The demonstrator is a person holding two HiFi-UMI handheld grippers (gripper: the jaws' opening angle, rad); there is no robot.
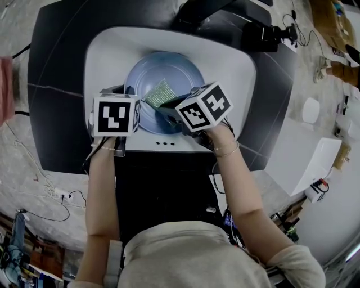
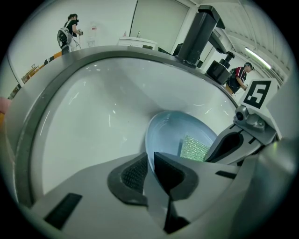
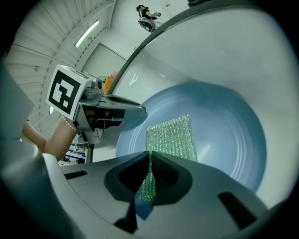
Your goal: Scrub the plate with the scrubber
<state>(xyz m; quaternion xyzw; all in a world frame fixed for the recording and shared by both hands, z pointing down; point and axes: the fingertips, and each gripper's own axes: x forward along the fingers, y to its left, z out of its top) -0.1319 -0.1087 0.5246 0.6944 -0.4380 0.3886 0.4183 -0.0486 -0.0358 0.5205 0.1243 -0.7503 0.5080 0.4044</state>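
Note:
A pale blue plate (image 1: 169, 73) lies in the white sink basin (image 1: 112, 50). My left gripper (image 1: 130, 97) is shut on the plate's near left rim (image 2: 150, 154), which stands between its jaws. A sparkly green scrubber (image 1: 159, 93) rests flat on the plate's inner surface (image 3: 224, 130). My right gripper (image 3: 149, 179) is shut on the scrubber's near edge, and the scrubber (image 3: 170, 137) spreads out ahead of it over the plate. In the left gripper view the scrubber (image 2: 194, 148) shows beside the right gripper (image 2: 233, 144).
A dark tap (image 1: 211, 8) rises behind the basin, which is set in a dark counter (image 1: 50, 84). White boxes (image 1: 306, 157) and cables lie on the floor to the right. Two people stand far off in the room behind.

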